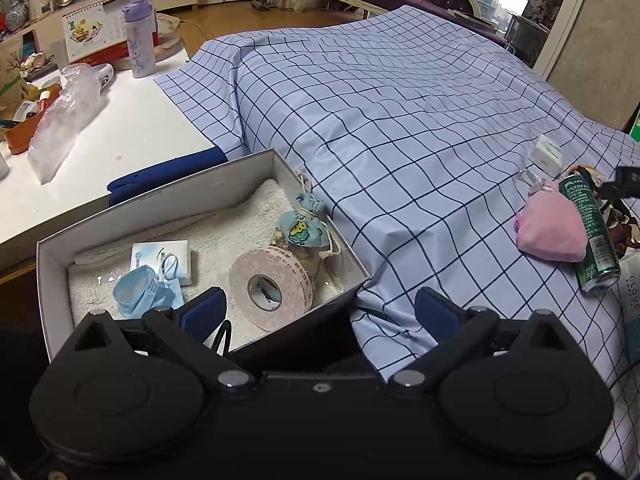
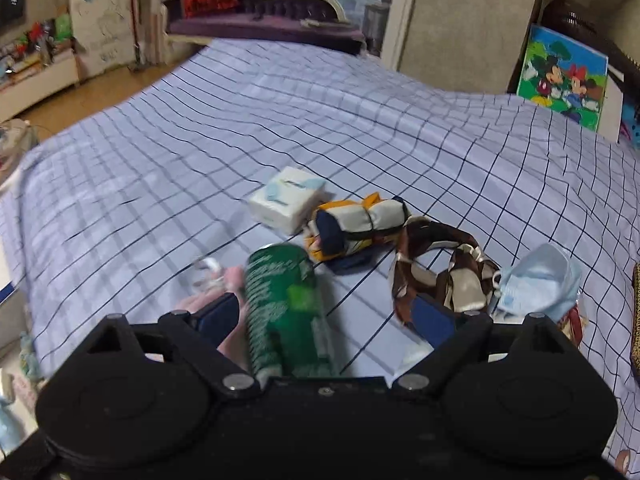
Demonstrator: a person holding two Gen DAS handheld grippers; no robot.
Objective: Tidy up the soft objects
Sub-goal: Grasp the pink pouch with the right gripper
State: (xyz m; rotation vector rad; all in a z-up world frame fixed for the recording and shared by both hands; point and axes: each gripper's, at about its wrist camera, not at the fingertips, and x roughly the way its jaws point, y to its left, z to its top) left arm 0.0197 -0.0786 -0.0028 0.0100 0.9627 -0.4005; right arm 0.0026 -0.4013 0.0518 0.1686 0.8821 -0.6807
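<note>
My left gripper (image 1: 320,308) is open and empty, over the near right corner of a grey box (image 1: 160,196) lined with a white towel. In the box lie a blue face mask (image 1: 144,290), a white packet (image 1: 162,258), a tape roll (image 1: 270,284) and a blue drawstring pouch (image 1: 304,226). A pink pouch (image 1: 550,230) and a green can (image 1: 592,232) lie on the checked cloth to the right. My right gripper (image 2: 328,314) is open, with the green can (image 2: 280,308) lying between its fingers and the pink pouch (image 2: 224,304) by the left finger. Ahead lie a tissue pack (image 2: 286,198), a folded scarf (image 2: 356,226), a brown ribbon scarf (image 2: 440,268) and a blue mask (image 2: 540,280).
A blue checked cloth (image 1: 400,120) covers the bed. A white table (image 1: 132,128) at left carries a purple bottle (image 1: 138,36), a plastic bag (image 1: 64,116) and clutter. A cartoon picture (image 2: 564,74) leans at the right of the bed.
</note>
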